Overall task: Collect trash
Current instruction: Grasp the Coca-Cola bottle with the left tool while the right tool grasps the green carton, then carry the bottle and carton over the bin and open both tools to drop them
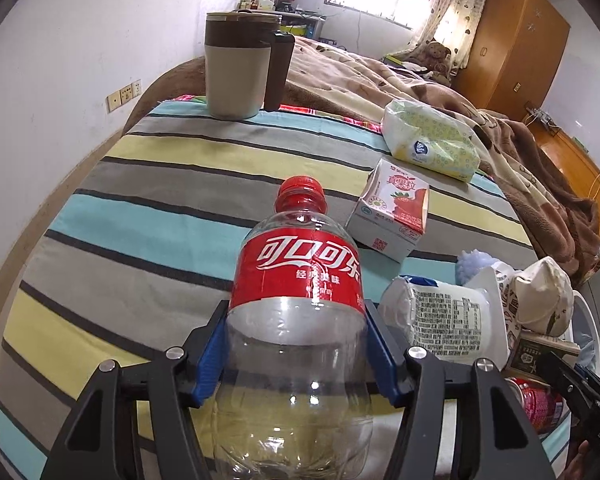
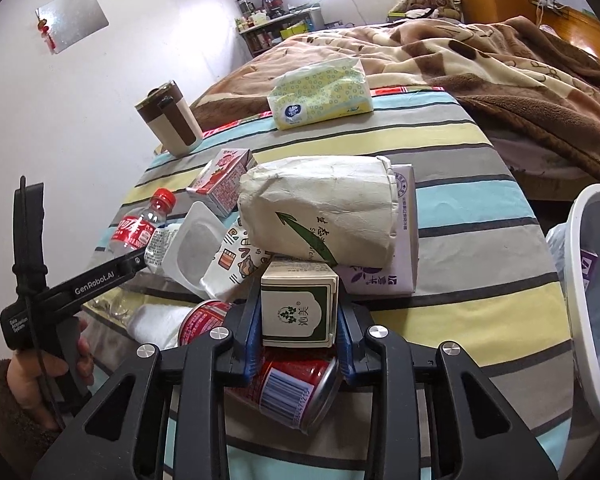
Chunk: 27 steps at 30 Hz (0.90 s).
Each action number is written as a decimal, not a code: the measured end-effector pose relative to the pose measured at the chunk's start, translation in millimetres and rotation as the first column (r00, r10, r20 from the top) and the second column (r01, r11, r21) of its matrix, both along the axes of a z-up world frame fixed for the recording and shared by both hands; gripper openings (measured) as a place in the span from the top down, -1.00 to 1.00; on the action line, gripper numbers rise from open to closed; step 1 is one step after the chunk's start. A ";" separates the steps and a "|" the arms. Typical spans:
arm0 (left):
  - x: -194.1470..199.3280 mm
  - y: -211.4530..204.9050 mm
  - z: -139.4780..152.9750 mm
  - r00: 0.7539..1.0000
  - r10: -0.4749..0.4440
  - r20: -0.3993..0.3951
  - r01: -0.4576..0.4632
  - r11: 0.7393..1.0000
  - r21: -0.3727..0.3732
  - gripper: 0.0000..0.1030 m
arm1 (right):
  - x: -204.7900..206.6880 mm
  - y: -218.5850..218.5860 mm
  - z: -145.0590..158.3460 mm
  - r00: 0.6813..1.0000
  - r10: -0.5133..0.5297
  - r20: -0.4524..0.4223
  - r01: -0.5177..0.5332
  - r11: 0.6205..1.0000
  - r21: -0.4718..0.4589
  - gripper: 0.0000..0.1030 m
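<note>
Empty cola bottle [image 1: 296, 320] sits between the left tongs [image 1: 296, 350], blue pads pressed on both sides of the clear body just under the red label. Long axis runs straight forward along the fingers, cap pointing away toward the mug [image 1: 242, 66]. Whether it's lifted off the striped cloth [image 1: 140, 184] or just resting on it, can't tell.

Right tongs [image 2: 299, 322] are closed narrow on a small green-and-cream carton [image 2: 299, 304], held upright, pads on its left and right faces. A red can [image 2: 296, 388] lies on its side directly under that carton, near the tong base.

White bin [image 2: 592, 300] with a bag liner stands at the far right of the right wrist view, off the edge of the surface; right hand is clearly nearer to it, so likely the carton goes first, and the bottle has to cross the pile.

Still on the cloth: crumpled paper bag [image 2: 320, 208], strawberry milk box [image 1: 392, 210], yogurt cup [image 2: 188, 244], a purple-printed box [image 2: 384, 280]. Tissue pack [image 2: 320, 94] further back, probably not trash.
</note>
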State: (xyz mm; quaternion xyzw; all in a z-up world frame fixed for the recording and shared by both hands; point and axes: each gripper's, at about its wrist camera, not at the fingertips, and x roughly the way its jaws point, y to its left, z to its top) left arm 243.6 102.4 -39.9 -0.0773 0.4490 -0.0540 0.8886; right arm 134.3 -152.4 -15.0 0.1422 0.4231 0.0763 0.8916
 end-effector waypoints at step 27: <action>-90.2 -36.6 56.5 0.986 -0.077 0.148 0.086 0.995 -0.055 -0.20 | -54.4 -36.3 32.2 0.986 -0.027 0.163 0.017 0.998 0.063 0.39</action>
